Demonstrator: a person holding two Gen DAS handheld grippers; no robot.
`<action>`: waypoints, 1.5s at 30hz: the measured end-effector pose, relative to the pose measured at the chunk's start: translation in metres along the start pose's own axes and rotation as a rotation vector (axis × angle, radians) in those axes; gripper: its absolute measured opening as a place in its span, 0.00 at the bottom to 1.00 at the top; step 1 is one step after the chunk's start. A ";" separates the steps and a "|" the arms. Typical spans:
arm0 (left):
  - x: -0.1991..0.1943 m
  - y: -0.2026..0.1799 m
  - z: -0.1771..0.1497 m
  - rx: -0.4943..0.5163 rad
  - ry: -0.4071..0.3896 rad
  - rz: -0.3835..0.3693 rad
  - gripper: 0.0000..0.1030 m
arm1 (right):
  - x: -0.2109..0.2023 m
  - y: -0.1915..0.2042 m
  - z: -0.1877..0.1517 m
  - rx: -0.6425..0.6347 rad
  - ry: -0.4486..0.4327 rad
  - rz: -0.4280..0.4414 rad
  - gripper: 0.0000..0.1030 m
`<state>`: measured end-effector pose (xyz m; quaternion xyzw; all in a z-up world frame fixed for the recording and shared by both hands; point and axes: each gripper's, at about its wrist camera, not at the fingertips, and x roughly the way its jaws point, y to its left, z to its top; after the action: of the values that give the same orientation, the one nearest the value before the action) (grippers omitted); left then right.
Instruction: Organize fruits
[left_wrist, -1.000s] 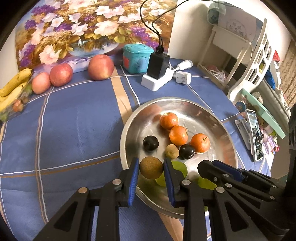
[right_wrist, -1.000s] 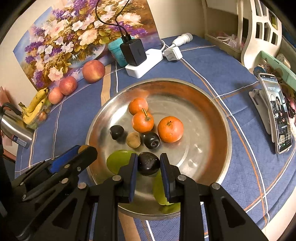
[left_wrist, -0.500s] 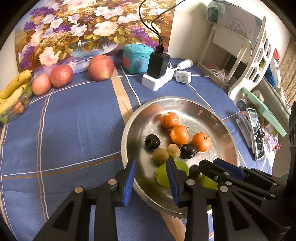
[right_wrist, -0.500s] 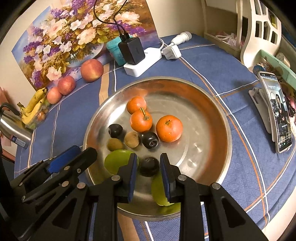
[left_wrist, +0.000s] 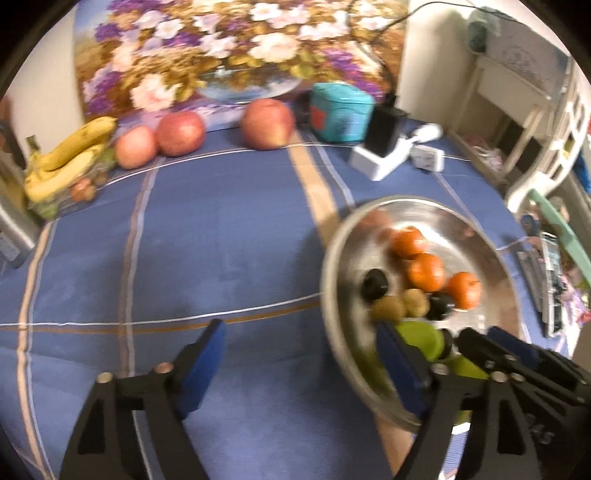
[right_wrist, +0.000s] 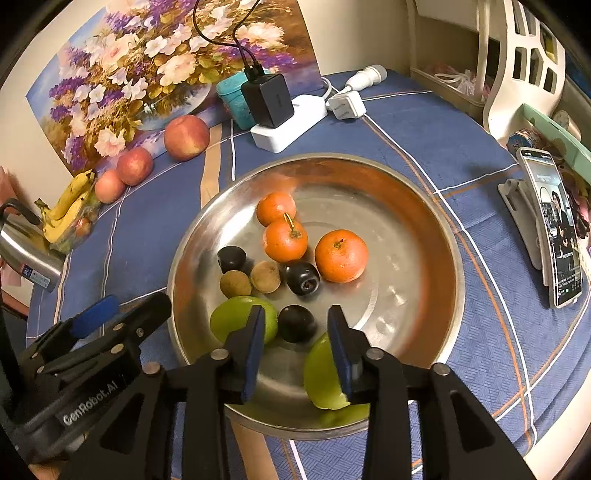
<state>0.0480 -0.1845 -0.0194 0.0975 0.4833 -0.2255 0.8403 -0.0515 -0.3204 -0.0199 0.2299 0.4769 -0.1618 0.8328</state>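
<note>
Right wrist view: our right gripper (right_wrist: 295, 341) wide, empty; dark plum (right_wrist: 296, 322) at 12 o'clock between fingertips, resting in steel bowl (right_wrist: 424, 236). Our left gripper (left_wrist: 303, 363) wide, empty; peaches (left_wrist: 181, 133) far off at 11 o'clock, nearer this hand.

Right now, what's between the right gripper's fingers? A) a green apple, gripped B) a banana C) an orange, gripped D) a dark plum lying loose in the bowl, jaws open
D: the right gripper stands open, with the dark plum resting untouched on the bowl floor between its fingers.
</note>
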 end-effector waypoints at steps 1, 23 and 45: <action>0.001 0.004 0.000 -0.004 0.000 0.015 0.96 | 0.000 0.001 0.000 -0.005 -0.001 0.002 0.44; -0.001 0.050 -0.012 -0.059 -0.013 0.166 1.00 | -0.002 0.027 -0.008 -0.138 -0.050 -0.038 0.91; -0.025 0.076 -0.032 -0.139 0.054 0.416 1.00 | -0.010 0.045 -0.026 -0.166 -0.054 -0.022 0.92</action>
<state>0.0487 -0.0979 -0.0189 0.1427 0.4895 -0.0109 0.8602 -0.0530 -0.2684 -0.0125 0.1504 0.4686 -0.1368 0.8597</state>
